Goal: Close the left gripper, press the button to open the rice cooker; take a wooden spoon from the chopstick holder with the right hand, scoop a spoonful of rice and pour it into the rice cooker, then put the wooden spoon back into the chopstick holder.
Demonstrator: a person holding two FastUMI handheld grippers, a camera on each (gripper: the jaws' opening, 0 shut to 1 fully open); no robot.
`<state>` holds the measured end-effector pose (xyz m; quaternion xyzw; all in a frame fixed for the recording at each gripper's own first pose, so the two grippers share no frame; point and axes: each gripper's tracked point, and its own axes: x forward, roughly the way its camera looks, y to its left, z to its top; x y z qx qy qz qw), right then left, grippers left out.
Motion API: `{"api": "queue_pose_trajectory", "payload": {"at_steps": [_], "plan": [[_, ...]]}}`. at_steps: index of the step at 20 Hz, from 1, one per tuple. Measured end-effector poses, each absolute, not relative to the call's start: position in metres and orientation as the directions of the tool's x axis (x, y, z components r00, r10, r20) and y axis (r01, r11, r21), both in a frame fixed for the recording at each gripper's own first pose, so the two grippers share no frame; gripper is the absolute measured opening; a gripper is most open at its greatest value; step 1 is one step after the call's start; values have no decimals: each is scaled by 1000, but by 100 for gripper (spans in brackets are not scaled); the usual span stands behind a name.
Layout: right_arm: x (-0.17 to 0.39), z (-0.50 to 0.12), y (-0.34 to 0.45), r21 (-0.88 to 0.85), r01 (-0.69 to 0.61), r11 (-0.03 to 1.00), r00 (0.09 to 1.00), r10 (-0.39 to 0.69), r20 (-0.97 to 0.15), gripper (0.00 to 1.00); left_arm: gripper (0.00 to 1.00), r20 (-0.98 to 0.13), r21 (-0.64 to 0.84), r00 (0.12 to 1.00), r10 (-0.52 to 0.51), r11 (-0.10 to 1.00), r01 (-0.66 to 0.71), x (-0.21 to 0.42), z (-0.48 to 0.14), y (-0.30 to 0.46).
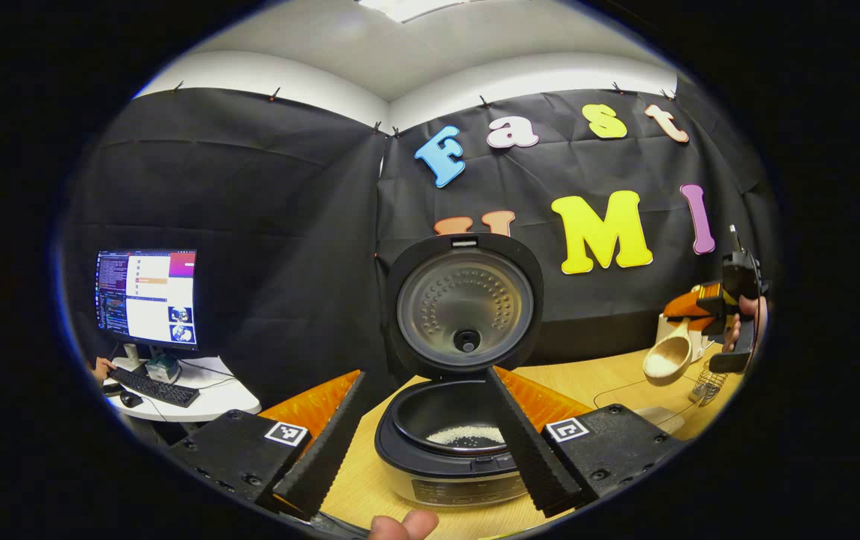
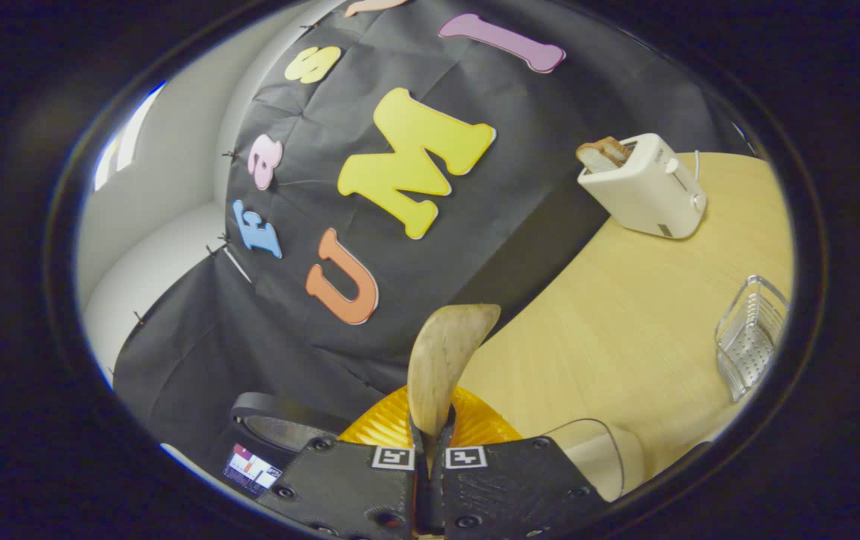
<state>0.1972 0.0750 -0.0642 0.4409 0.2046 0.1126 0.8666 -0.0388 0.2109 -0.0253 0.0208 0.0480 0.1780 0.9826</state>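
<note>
The rice cooker (image 1: 449,457) stands open on the wooden table, lid (image 1: 464,304) upright, with a little white rice in its dark inner pot (image 1: 467,435). My left gripper (image 1: 425,373) is open, its fingers spread to either side of the cooker just in front of it. Far right, my right gripper (image 1: 730,315) holds the wooden spoon (image 1: 669,358) in the air, above the table and right of the cooker. In the right gripper view that gripper (image 2: 430,435) is shut on the spoon's handle, and the spoon bowl (image 2: 449,352) stands edge-on ahead. The wire chopstick holder (image 2: 749,337) sits on the table.
A white toaster (image 2: 644,195) with bread stands at the back of the table (image 2: 625,315). A clear container (image 2: 595,450) lies close below the right gripper. A monitor (image 1: 146,298) and keyboard (image 1: 152,386) sit on a side desk at left. A thumb (image 1: 404,523) shows at the bottom edge.
</note>
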Motion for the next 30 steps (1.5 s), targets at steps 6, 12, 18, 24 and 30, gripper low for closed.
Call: {"api": "queue_pose_trajectory", "payload": {"at_steps": [6,12,18,24,30], "plan": [[214,-32,164,829,-90,552,832,500,-242,0,99,-114,70,912,393,919,-387,-50,-34,236],[220,-10,250,787,-176,592,795,556,-241,0,99,-105,48,904,415,910,-413,-59,-30,254],[219,16,294,708,-265,655,798,561,-221,0,99,-110,60,890,443,897,-439,-69,-34,268],[219,30,307,650,-303,697,820,538,-194,1,99,-119,52,884,452,892,-449,-71,-38,269],[216,37,320,535,-361,764,848,508,-152,0,99,-118,66,884,452,892,-448,-71,-41,270]]}}
